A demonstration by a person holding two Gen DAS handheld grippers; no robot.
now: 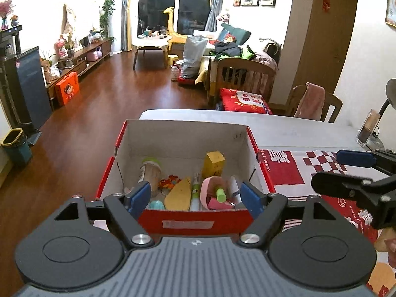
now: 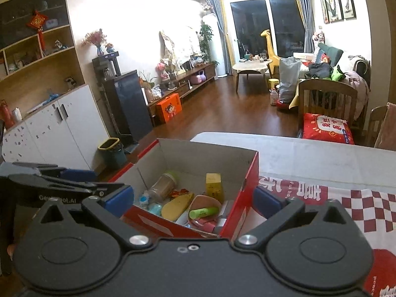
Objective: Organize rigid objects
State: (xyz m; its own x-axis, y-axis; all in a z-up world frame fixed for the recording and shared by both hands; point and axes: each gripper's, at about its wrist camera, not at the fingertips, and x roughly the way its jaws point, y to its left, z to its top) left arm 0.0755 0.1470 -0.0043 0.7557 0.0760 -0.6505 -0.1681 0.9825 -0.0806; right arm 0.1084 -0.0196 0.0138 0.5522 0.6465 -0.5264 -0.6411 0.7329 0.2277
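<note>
Fingers, left gripper (image 1: 195, 198): blue pads spread apart, nothing pressed between them; the box's near wall and contents show through the gap.
Fingers, right gripper (image 2: 193, 199): blue pads spread very wide, clamping nothing; the box's near corner sits in the gap.
Left gripper pose: tilted down toward the box from its near side, raised above the rim, not touching it.
Right gripper pose: angled down, to the right of the left gripper; in the left wrist view its black linkage and one blue pad enter from the right edge, above the patterned cloth.
Hand: a small part of the person's hand (image 1: 386, 245) shows at the right edge of the left wrist view, under the right gripper.
Box (image 1: 255, 146): red outside, white inside, open top, standing on the table at its left end.
Box contents: a brown jar with a green lid (image 1: 149, 170) lying at the left; a yellow carton (image 1: 214, 164) upright near the back wall; a flat yellow piece (image 1: 179, 195) in the middle; a pink bowl-like item (image 1: 210, 190) with a green marker (image 1: 220, 194) lying across it; a white and green tube (image 1: 195, 193) between them.
Table (image 1: 297, 128): pale top, bare at the far side.
Cloth (image 1: 319, 165): red and white checked, spread right of the box.
</note>
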